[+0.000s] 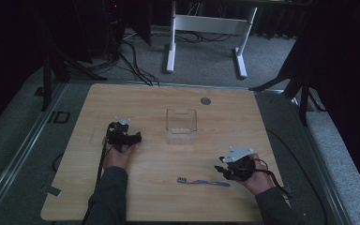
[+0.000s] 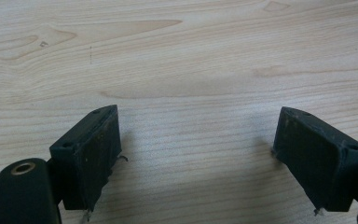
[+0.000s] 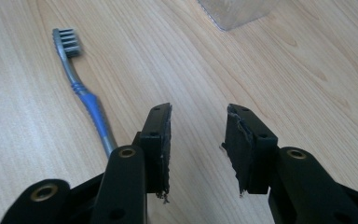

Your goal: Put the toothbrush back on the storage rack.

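Pale wood of the counter lies under dim light, with dark floor and a white desk frame behind it. On the counter a toothbrush lies flat, well in front of a clear box that stands near the middle. The right tool is the nearer one by far: the toothbrush lies just beside it, toward the left tool's side and a little toward the person, while the left tool rests well apart, on the other side of the box. The long axis of the toothbrush runs almost level across the counter, with the bristle head at the far end from the right tool and the blue handle end close to it. In the right gripper view the toothbrush lies to the left of the jaws, not between them, and its handle passes behind the left jaw; I cannot tell if it touches. The right tool is partly open and holds nothing. The left tool is wide open over bare wood. I judge that the right tool must shift sideways toward the handle and turn across this axis before it can close on it.
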Available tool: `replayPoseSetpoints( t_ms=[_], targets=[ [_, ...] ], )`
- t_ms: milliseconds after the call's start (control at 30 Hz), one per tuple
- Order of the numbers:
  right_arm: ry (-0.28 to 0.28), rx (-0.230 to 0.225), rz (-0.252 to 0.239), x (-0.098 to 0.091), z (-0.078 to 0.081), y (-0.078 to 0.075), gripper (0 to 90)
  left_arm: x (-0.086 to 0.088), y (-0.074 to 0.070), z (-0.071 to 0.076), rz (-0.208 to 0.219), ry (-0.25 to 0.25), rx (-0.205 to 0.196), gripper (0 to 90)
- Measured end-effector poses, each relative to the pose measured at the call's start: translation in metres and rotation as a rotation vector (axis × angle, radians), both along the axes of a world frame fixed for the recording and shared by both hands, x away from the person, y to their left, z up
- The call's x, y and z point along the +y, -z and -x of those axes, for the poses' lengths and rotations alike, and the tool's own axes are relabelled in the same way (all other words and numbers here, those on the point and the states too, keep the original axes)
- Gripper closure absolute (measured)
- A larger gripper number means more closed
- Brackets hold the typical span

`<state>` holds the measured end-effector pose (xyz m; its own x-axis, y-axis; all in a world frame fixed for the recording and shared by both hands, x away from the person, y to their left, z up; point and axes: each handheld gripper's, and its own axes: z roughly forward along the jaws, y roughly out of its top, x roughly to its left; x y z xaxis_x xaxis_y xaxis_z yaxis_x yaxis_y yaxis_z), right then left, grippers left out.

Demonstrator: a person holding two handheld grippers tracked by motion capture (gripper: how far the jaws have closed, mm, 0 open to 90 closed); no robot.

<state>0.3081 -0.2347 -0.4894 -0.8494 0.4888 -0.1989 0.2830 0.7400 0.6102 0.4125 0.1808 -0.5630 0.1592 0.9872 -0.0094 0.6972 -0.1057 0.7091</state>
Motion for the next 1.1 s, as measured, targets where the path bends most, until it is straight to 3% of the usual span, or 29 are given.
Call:
replayPoseSetpoints(
  t_ms=[1100],
  targets=[
    [-0.088, 0.05, 0.056, 0.013, 0.003, -0.004, 63.0, 0.0, 0.0, 0.0, 0.0, 0.001, 0.0, 15.0]
  ],
)
